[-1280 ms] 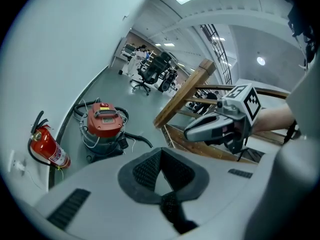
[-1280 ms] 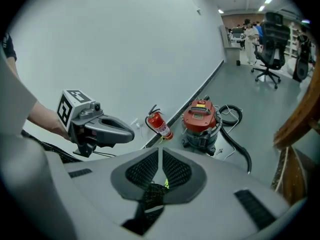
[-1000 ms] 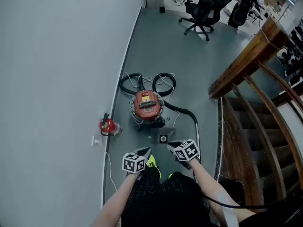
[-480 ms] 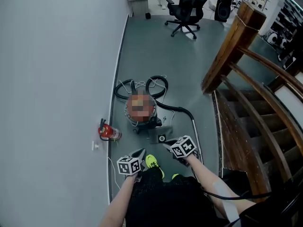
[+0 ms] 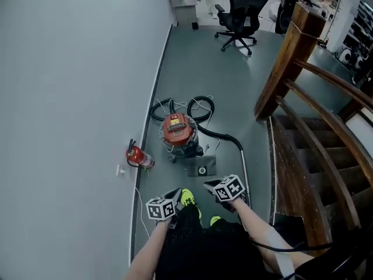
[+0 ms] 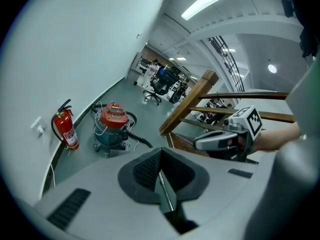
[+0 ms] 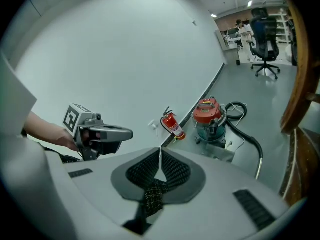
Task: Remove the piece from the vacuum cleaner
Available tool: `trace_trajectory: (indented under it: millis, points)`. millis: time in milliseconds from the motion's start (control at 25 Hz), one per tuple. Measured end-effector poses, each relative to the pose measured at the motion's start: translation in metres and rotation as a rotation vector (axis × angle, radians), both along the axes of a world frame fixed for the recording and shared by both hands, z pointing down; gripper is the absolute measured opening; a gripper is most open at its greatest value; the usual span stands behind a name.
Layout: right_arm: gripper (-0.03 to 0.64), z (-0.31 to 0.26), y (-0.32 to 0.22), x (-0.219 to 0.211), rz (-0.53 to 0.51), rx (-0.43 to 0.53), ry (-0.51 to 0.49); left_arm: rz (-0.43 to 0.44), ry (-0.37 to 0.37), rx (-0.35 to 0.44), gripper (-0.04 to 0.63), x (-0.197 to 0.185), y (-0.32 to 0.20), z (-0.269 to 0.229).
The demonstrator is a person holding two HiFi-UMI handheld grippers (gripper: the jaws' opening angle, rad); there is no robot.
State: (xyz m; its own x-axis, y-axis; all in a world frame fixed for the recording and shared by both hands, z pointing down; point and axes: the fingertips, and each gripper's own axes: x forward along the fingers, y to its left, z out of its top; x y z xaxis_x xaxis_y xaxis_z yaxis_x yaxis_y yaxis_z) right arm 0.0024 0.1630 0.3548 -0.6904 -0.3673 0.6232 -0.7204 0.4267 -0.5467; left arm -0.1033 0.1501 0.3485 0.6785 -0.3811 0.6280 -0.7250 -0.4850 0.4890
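The vacuum cleaner (image 5: pixel 178 130) stands on the grey floor by the wall, with a red lid and a blue-grey drum. A black hose (image 5: pixel 218 135) curves from it to a metal tube (image 5: pixel 244 169). A flat grey nozzle piece (image 5: pixel 201 169) lies just in front of the drum. My left gripper (image 5: pixel 175 193) and right gripper (image 5: pixel 209 185) hover side by side near my knees, short of the vacuum, both shut and empty. The vacuum (image 6: pixel 112 125) shows ahead in the left gripper view, and the vacuum (image 7: pixel 210 118) again in the right gripper view.
A red fire extinguisher (image 5: pixel 139 157) stands against the left wall beside the vacuum. A wooden staircase with a handrail (image 5: pixel 303 92) rises on the right. A black office chair (image 5: pixel 239 17) stands far down the corridor. Cable loops (image 5: pixel 201 105) lie behind the vacuum.
The head view has swung about, so the vacuum and both grippers sit a little lower in the picture. Both grippers keep their place near my knees, still empty.
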Motion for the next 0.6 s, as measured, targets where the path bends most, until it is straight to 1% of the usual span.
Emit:
trace_trajectory:
  millis: [160,320,440,600]
  points:
    - [0.029,0.003,0.036,0.003,-0.026,0.017,0.002,-0.017,-0.002,0.010,0.009,0.004,0.033,0.005]
    - [0.029,0.004,0.073,0.007,-0.018,0.031,-0.005,-0.013,0.002,0.035,0.009,0.014,0.067,0.003]
    - [0.029,0.003,0.097,0.007,-0.016,0.045,-0.011,0.004,0.005,0.061,0.009,0.022,0.092,-0.002]
    - [0.029,-0.005,0.114,0.009,-0.011,0.088,-0.007,0.039,-0.002,0.090,0.009,0.032,0.113,-0.006]
